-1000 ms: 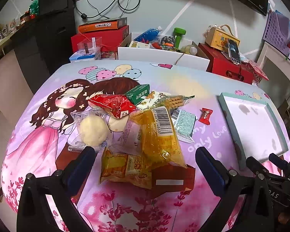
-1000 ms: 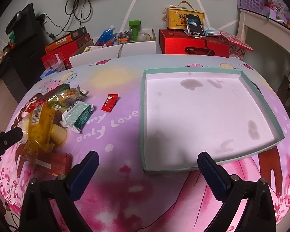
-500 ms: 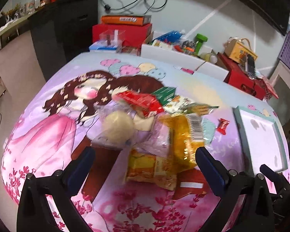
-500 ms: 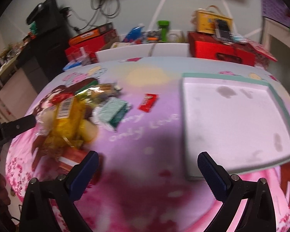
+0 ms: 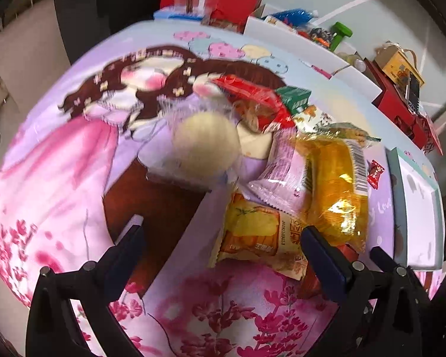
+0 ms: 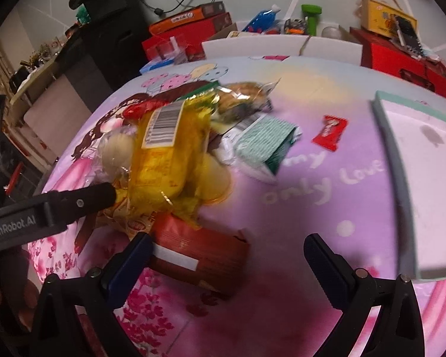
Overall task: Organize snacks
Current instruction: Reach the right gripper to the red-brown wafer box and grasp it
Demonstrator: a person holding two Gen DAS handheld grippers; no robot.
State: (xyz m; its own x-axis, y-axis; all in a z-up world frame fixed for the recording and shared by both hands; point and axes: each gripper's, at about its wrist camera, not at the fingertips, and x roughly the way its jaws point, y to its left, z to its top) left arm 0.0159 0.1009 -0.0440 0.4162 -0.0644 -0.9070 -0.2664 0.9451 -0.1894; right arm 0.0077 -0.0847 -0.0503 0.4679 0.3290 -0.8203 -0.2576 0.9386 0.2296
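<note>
A heap of snack packets lies on the pink cartoon tablecloth. In the left wrist view I see a clear-wrapped round bun [image 5: 206, 145], a red packet [image 5: 252, 98], a yellow bag [image 5: 336, 190], an orange-yellow packet [image 5: 258, 235] and a small red candy [image 5: 375, 174]. My left gripper [image 5: 221, 248] is open and empty just before the heap. My right gripper [image 6: 227, 255] is open, over a dark red box [image 6: 202, 253]. The yellow bag [image 6: 166, 148], a teal packet [image 6: 264, 142] and the red candy [image 6: 330, 132] lie beyond it. The teal-rimmed tray [image 6: 386, 136] is at the right.
The tray also shows in the left wrist view [image 5: 397, 196] at the far right. Red boxes [image 6: 190, 32], a white box [image 6: 282, 44], a green bottle [image 6: 310, 17] and a yellow carton [image 6: 383, 17] crowd the far side beyond the table. Dark furniture [image 6: 104, 29] stands at the left.
Both grippers have swung left and closer to the snack heap. The right gripper has left the tray and now hangs over the dark red box. Both stay open.
</note>
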